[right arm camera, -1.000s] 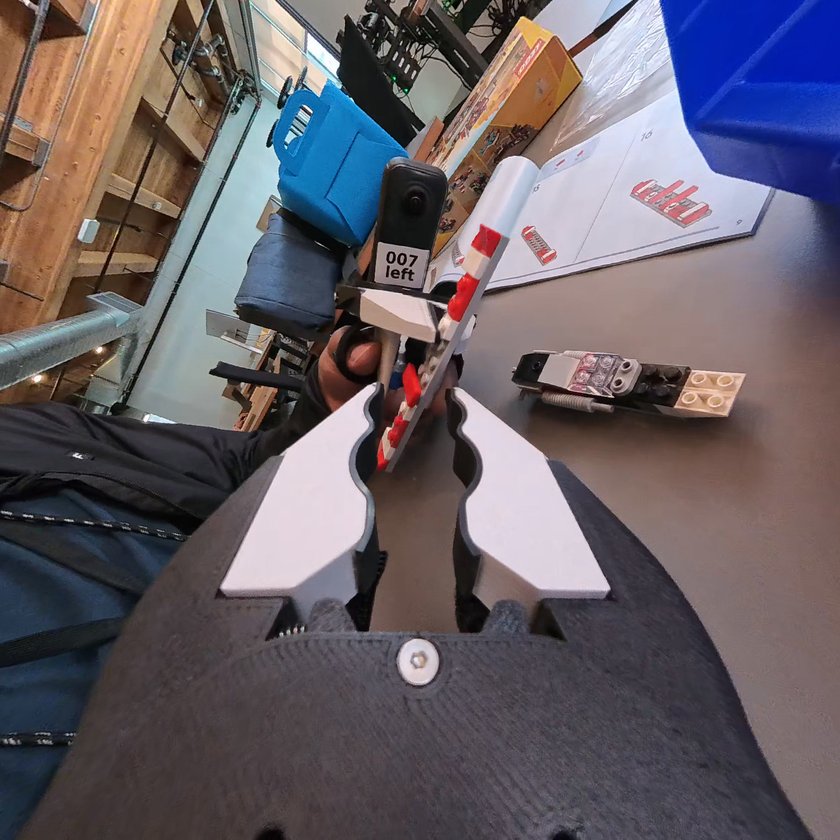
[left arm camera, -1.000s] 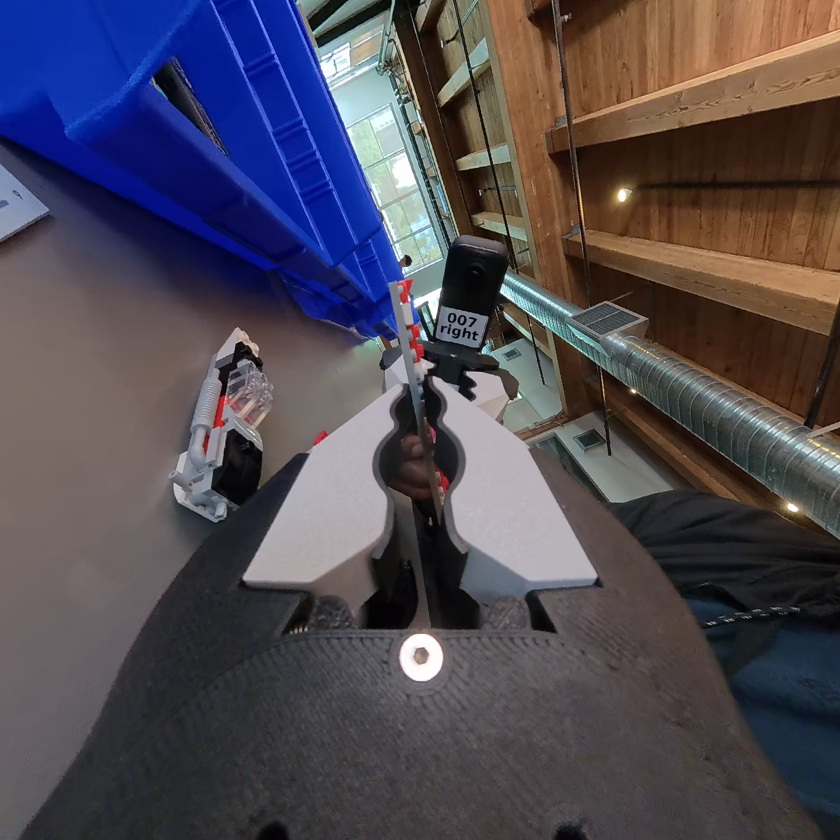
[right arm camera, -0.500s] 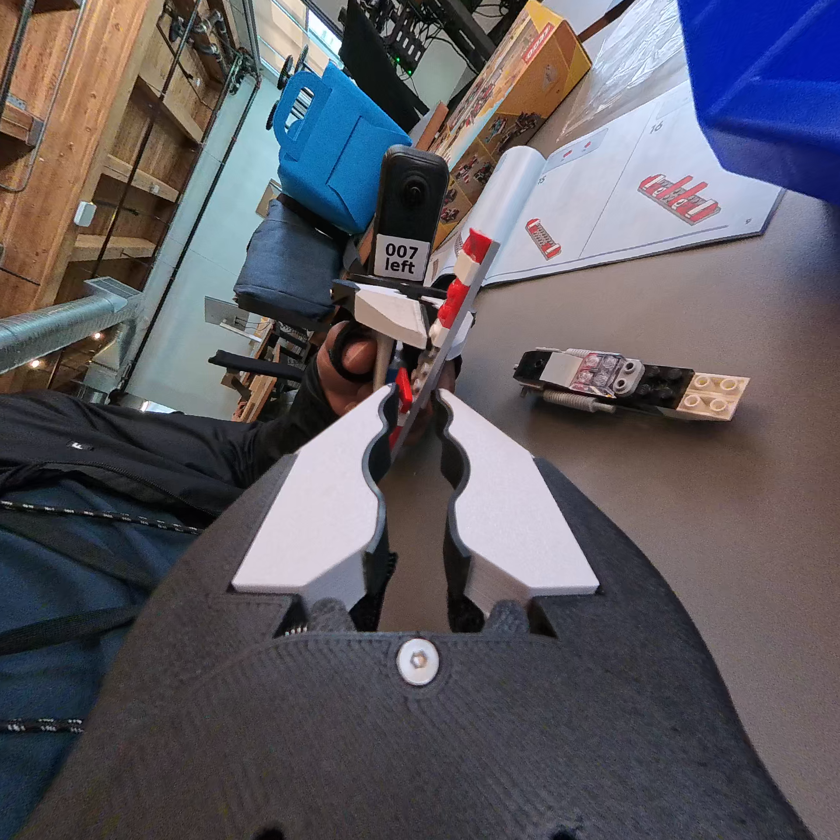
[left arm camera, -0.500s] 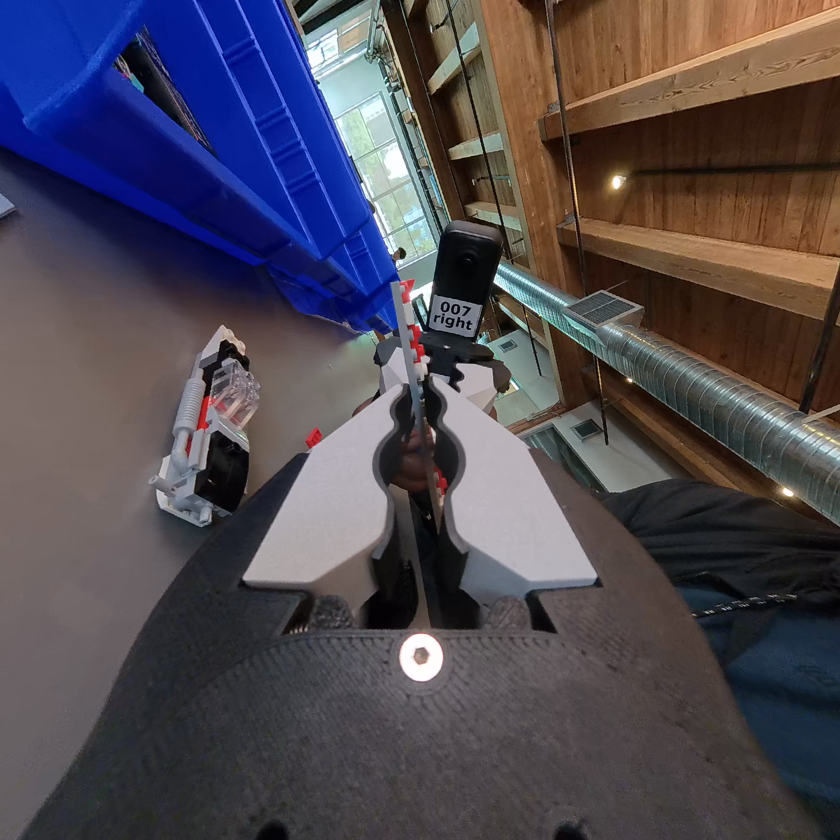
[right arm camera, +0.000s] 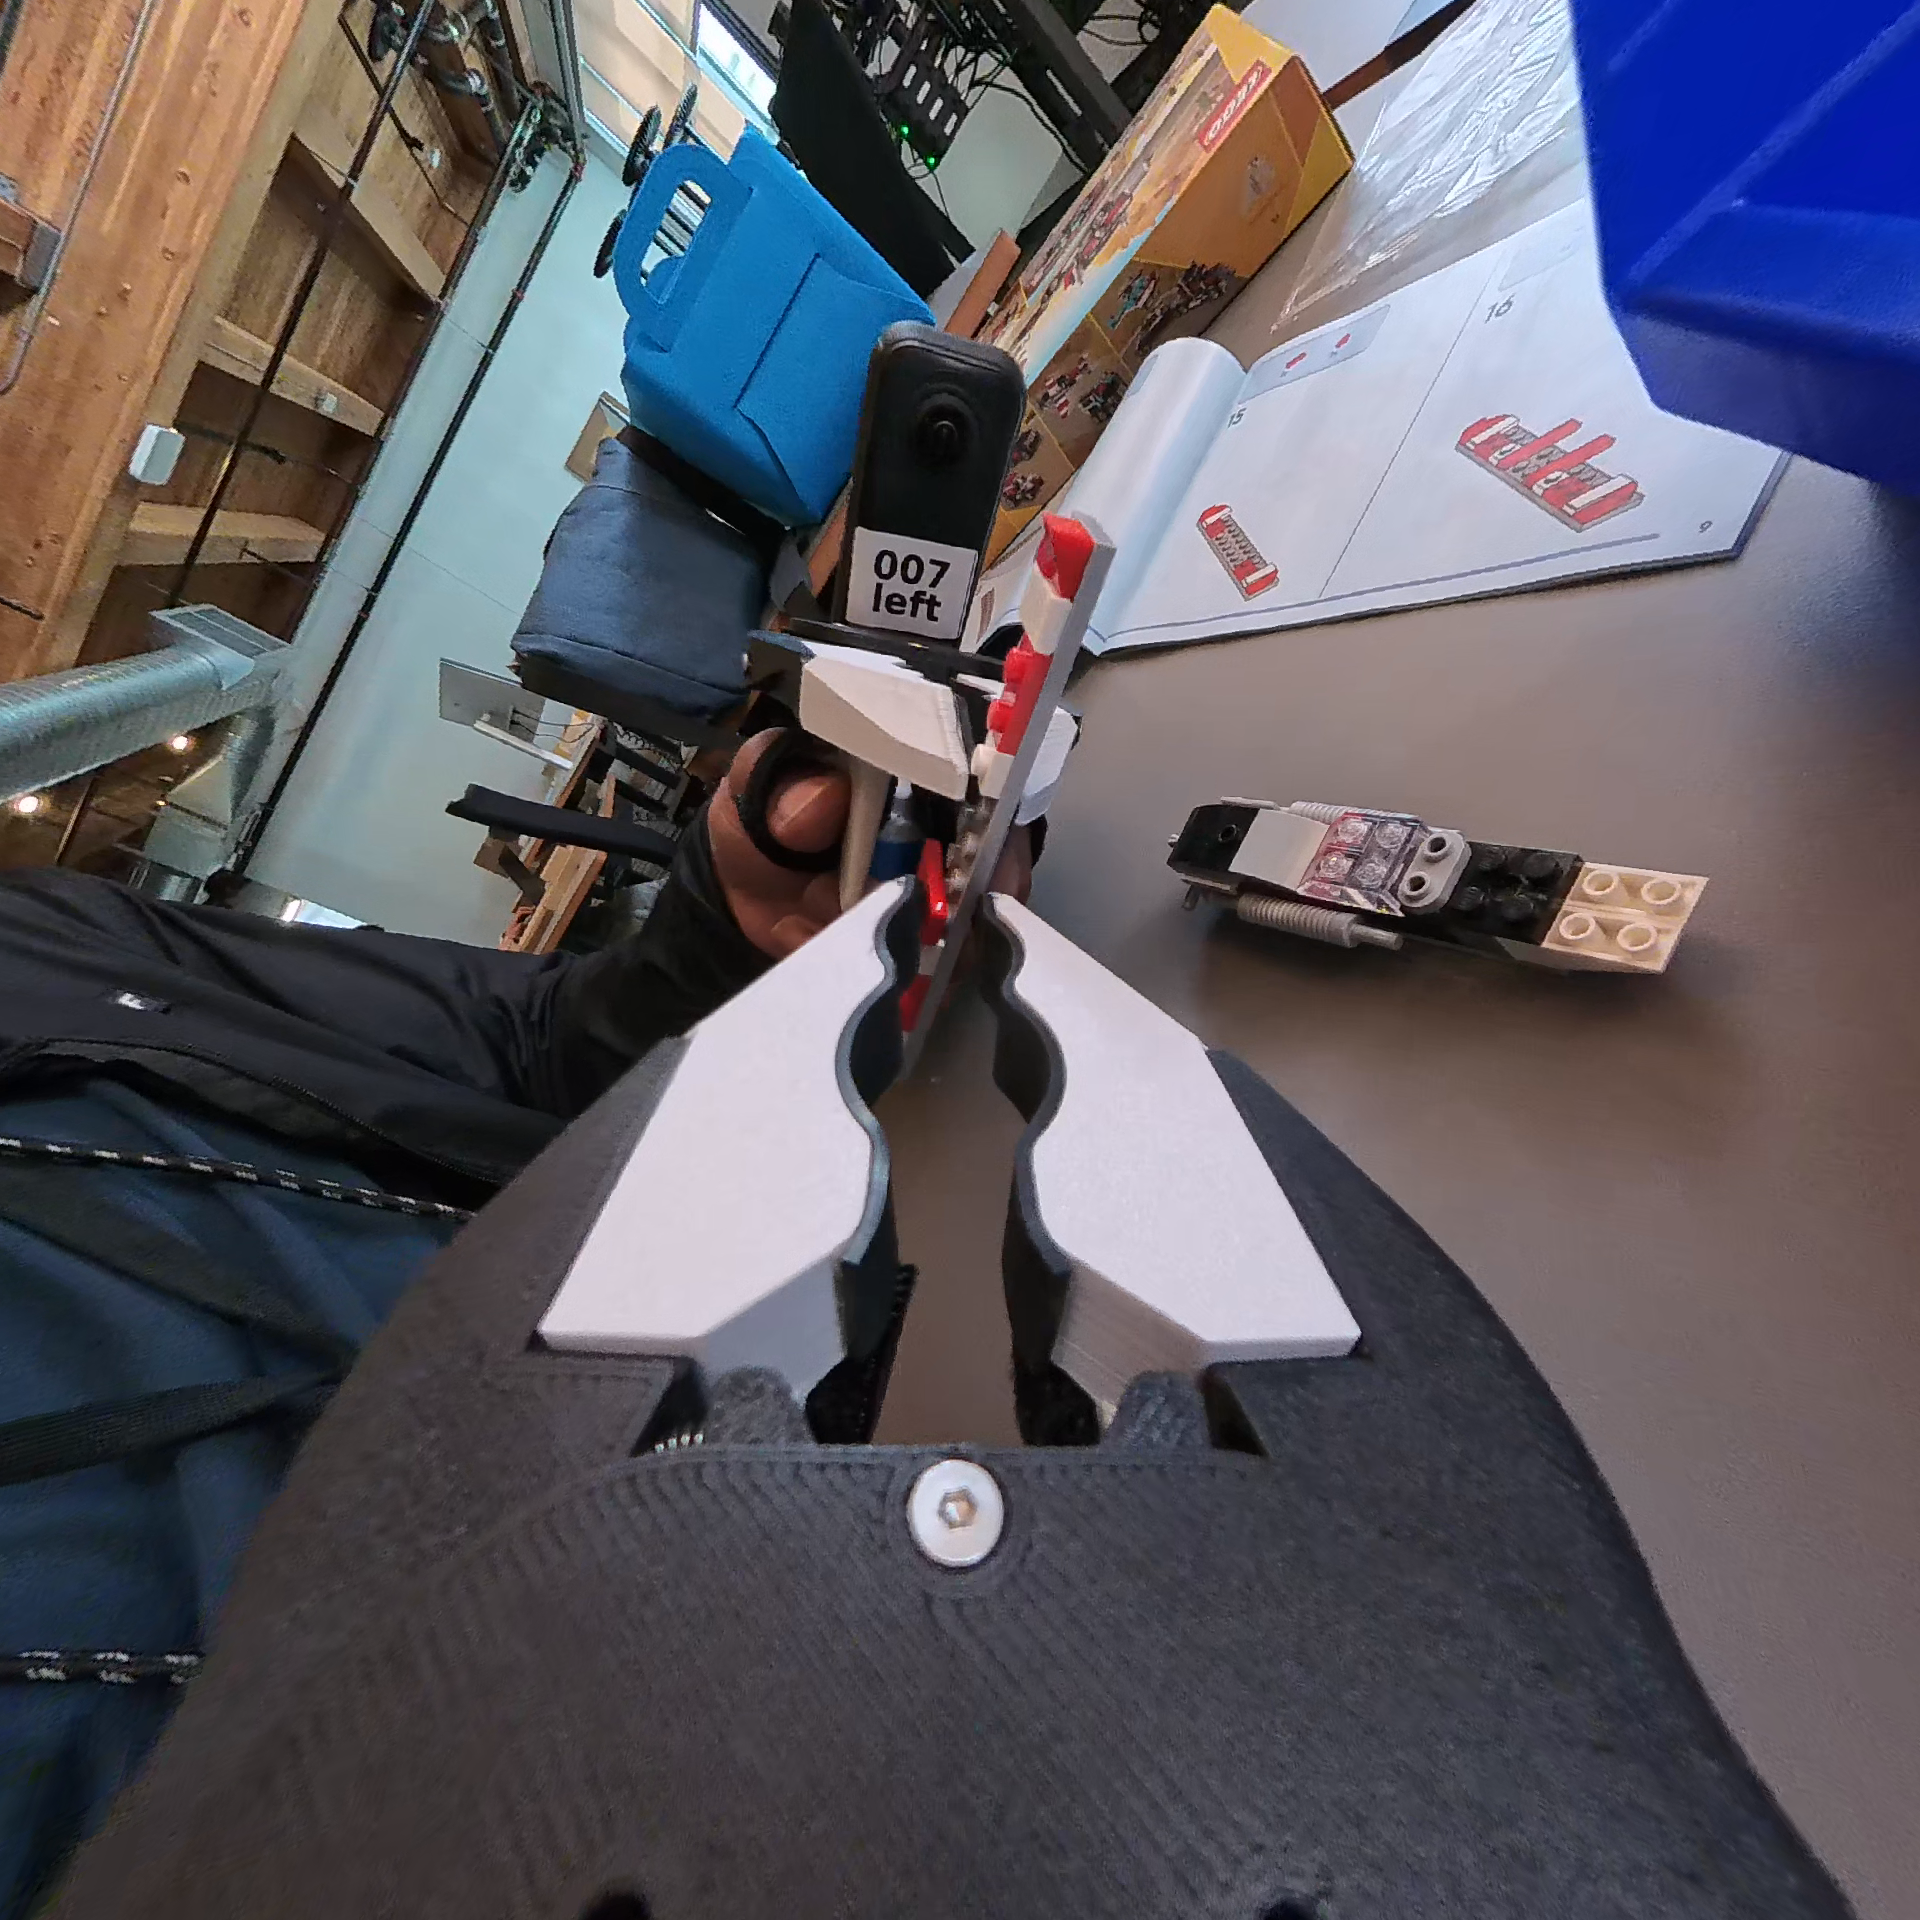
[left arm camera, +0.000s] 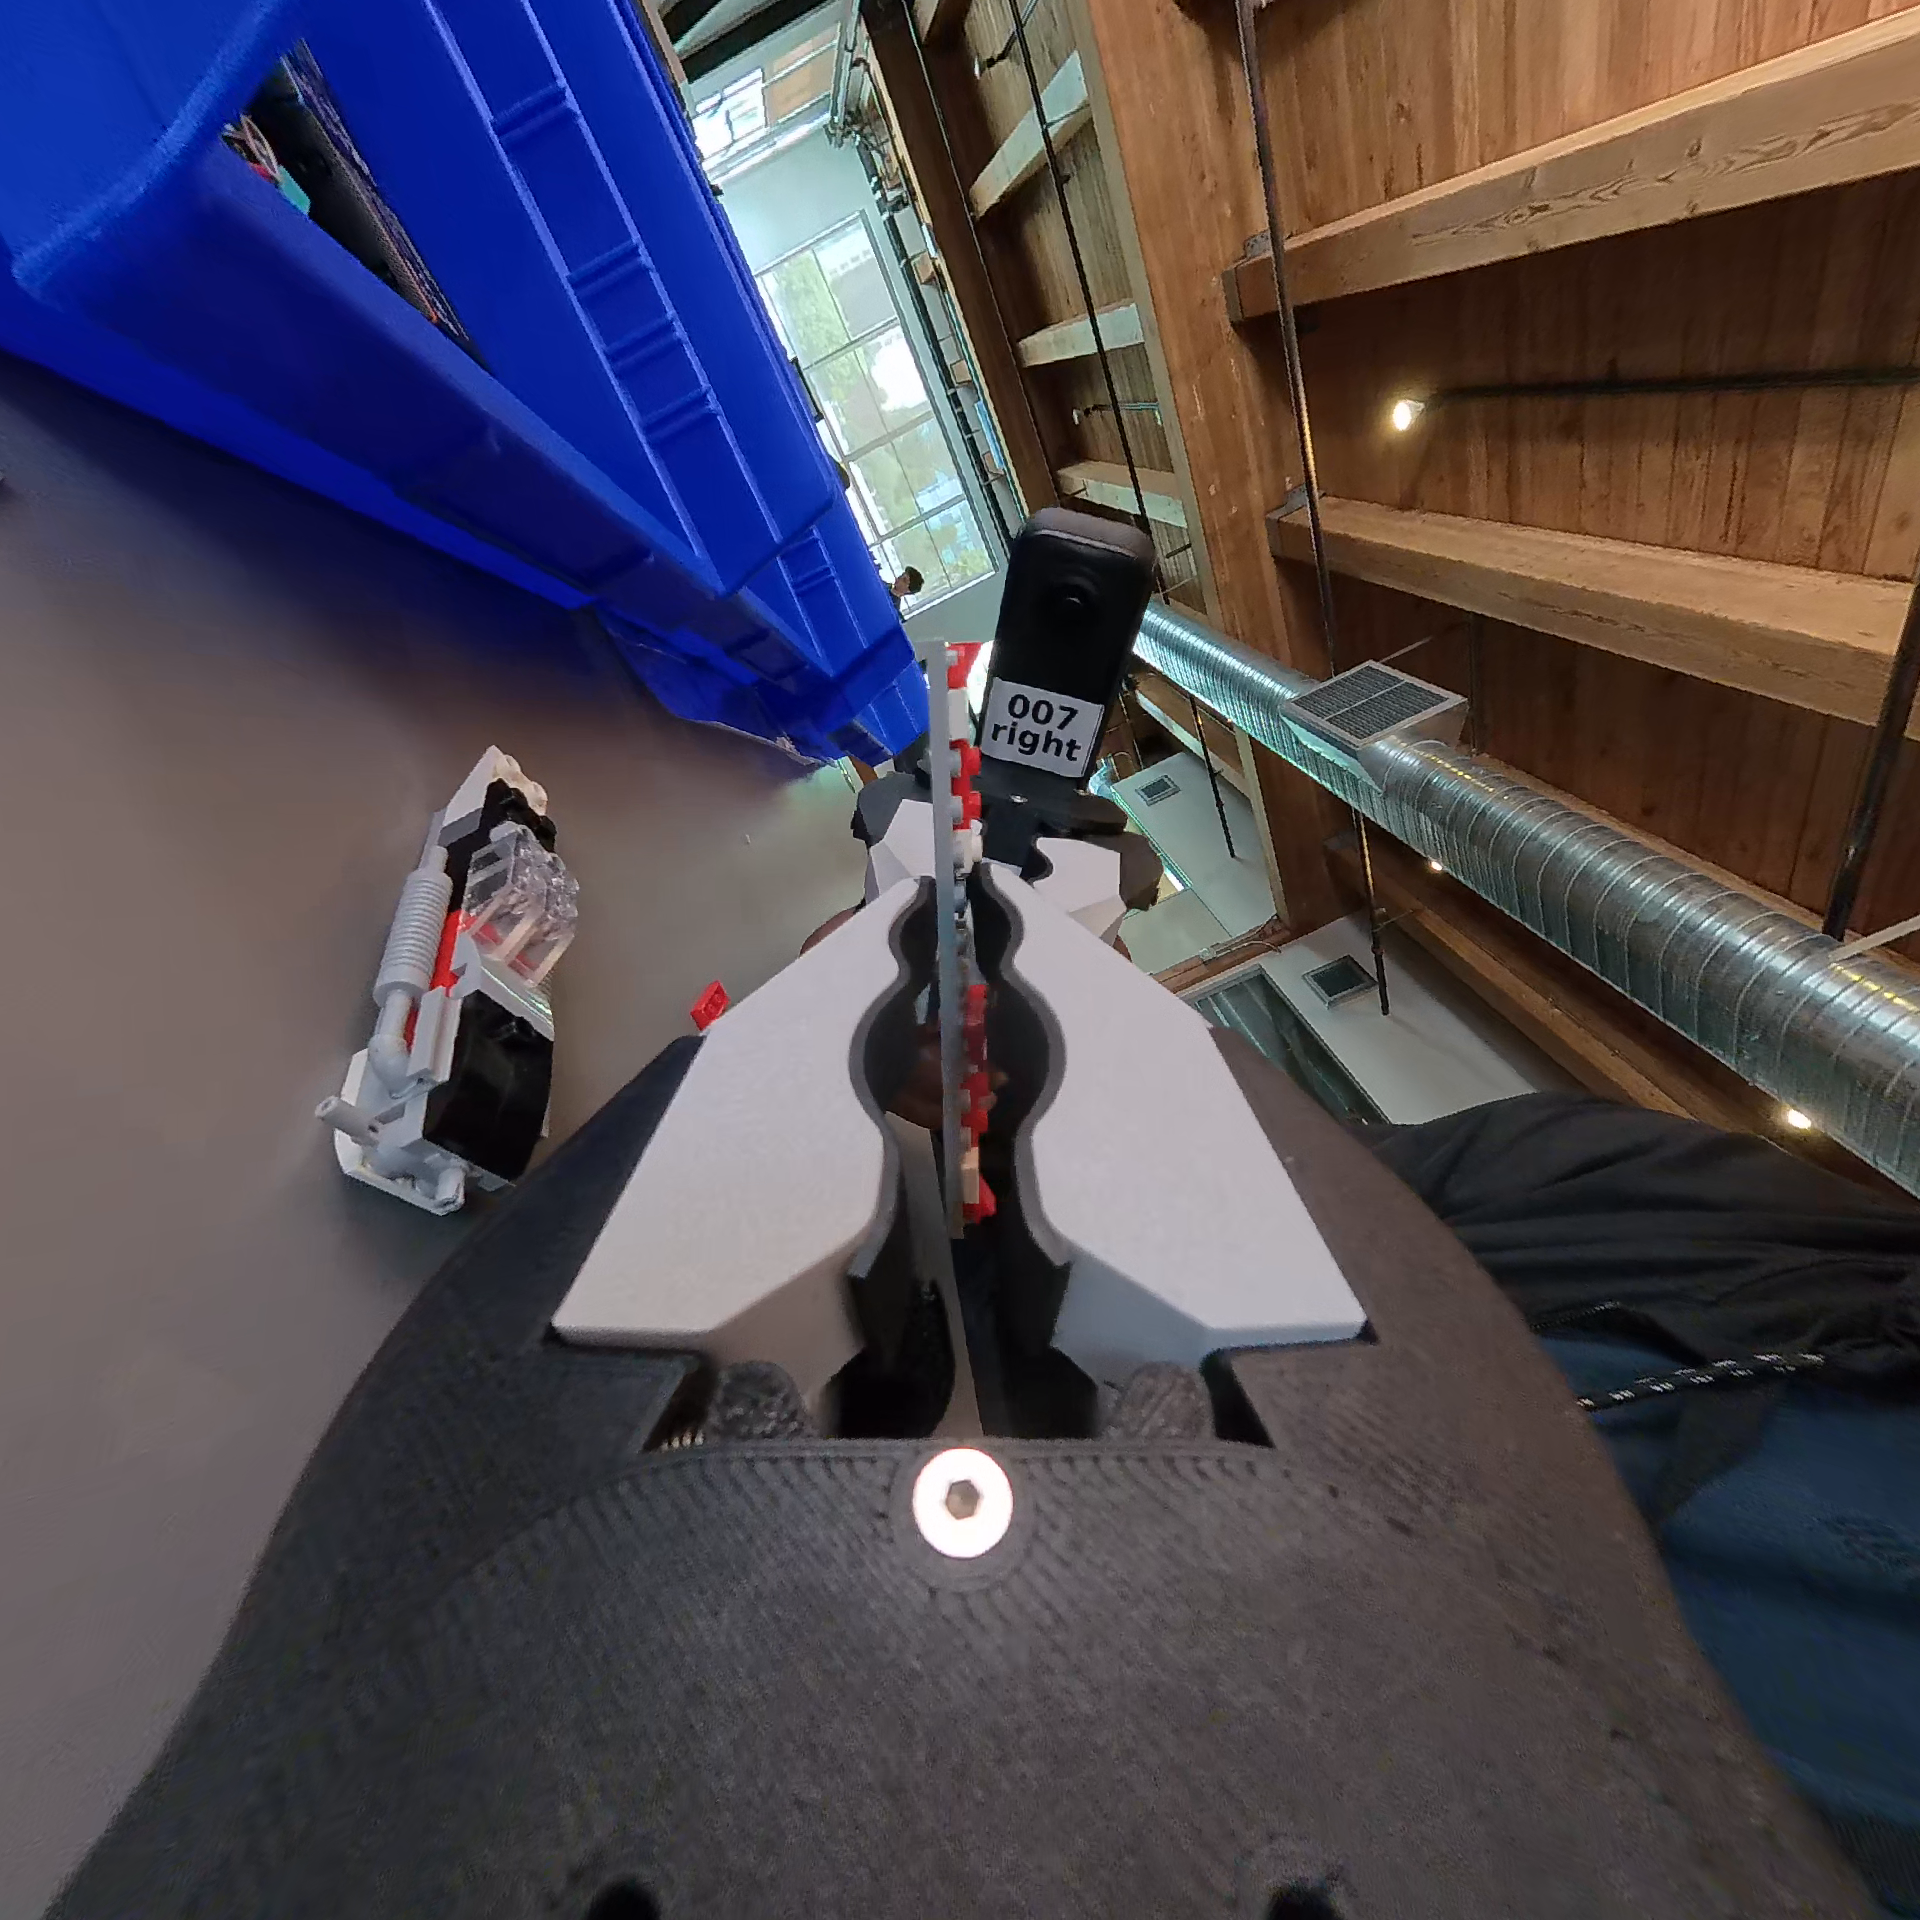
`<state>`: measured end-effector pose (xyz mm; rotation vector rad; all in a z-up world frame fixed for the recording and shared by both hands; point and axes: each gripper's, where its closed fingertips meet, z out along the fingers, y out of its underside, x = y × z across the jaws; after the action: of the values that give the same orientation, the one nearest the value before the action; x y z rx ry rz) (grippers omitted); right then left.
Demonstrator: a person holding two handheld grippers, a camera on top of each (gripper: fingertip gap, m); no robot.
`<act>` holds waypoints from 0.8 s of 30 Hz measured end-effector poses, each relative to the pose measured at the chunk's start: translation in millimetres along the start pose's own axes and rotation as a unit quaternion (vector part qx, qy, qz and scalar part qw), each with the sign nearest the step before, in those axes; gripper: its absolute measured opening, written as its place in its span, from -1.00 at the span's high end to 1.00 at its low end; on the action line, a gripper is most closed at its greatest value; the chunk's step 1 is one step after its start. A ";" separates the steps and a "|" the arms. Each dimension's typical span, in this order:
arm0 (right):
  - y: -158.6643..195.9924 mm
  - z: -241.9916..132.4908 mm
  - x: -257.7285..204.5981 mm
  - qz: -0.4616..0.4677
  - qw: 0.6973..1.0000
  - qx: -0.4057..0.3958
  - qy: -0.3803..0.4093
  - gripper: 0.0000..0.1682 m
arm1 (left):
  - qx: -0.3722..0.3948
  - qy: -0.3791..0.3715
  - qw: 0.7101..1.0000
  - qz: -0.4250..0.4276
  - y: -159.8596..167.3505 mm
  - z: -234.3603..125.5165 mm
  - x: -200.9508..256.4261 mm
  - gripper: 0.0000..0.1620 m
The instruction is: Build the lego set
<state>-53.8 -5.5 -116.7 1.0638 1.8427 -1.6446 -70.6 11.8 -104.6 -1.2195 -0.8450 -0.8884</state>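
Observation:
A grey plate [left arm camera: 948, 748] with red and white bricks on one face is held edge-up above the dark table [right arm camera: 1455, 1195]. My left gripper [left arm camera: 951, 883] is shut on it. In the right wrist view the plate [right arm camera: 1062, 644] runs down between the tips of my right gripper [right arm camera: 951, 896], which are closed on its lower end. The two grippers face each other. A black, grey and white sub-assembly [left arm camera: 457, 997] with a clear brick lies on the table to one side; it also shows in the right wrist view [right arm camera: 1423, 883].
Blue bins [left arm camera: 416, 312] line the far side of the table, with one corner [right arm camera: 1766, 208] above an open instruction booklet [right arm camera: 1455, 447]. A yellow box [right arm camera: 1174, 260] stands behind the booklet. A small red piece [left arm camera: 712, 1003] lies on the table. A person's dark sleeve is close by. Both grippers' tips are close together, under 4 cm apart.
My right gripper has narrowed from open to closed on the plate's lower end and has moved in closer. The left gripper has kept its hold and tilted slightly.

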 end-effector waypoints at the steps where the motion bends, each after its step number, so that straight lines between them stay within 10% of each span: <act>1: -0.3 0.0 -0.2 -0.003 1.000 0.000 0.002 0.91 | 0.001 0.001 1.000 0.001 -0.3 0.0 0.5 0.92; 24: -2.2 -1.0 -0.9 -0.007 1.000 0.009 0.019 0.92 | 0.002 0.008 1.000 0.011 -1.2 1.1 5.6 0.90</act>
<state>-54.8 -4.7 -114.4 1.1004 1.8663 -1.6627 -69.4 12.2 -98.9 -1.2139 -0.8181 -0.8764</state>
